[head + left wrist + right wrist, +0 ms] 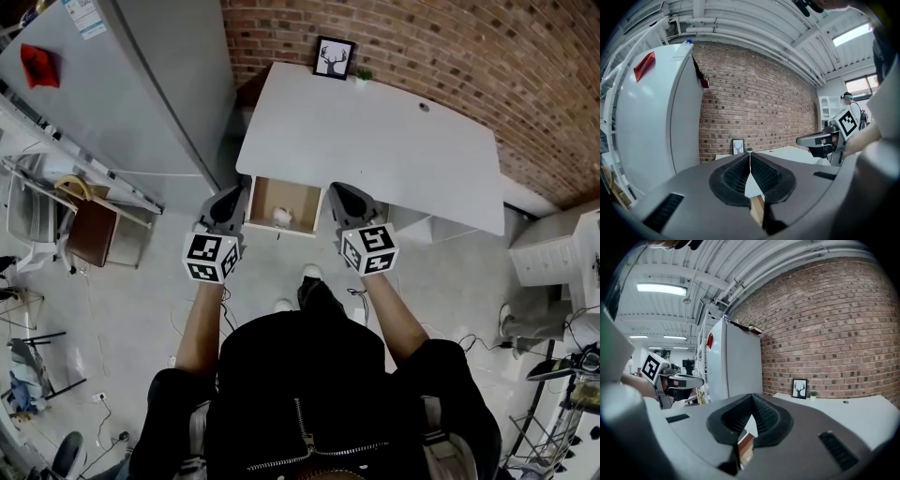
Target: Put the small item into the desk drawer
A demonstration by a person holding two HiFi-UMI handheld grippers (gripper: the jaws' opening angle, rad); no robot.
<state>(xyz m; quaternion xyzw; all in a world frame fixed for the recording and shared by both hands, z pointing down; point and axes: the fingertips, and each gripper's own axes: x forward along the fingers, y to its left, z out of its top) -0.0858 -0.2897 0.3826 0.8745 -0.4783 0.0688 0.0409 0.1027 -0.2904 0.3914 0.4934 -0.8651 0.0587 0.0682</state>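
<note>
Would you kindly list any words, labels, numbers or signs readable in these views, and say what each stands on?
None is legible.
White-and-blue paper label on the tall pale-grey refrigerator: too small and blurred.
Red sticker on it: no readable print.
Black-framed deer picture on the white desk: image only.
Black-and-white marker cubes: patterns, no letters.

Room setting. A red brick wall [422, 56] is backing the white surface [394, 150], where a framed deer picture [334, 57] and a small potted plant [363, 74] are standing against it. A tall white refrigerator [141, 84] is standing beside the surface; a brown chair [94, 232] is sitting on the pale floor [122, 309]. White ceiling pipes [754, 33] are running overhead, and a fluorescent tube [661, 288] is glowing.
</note>
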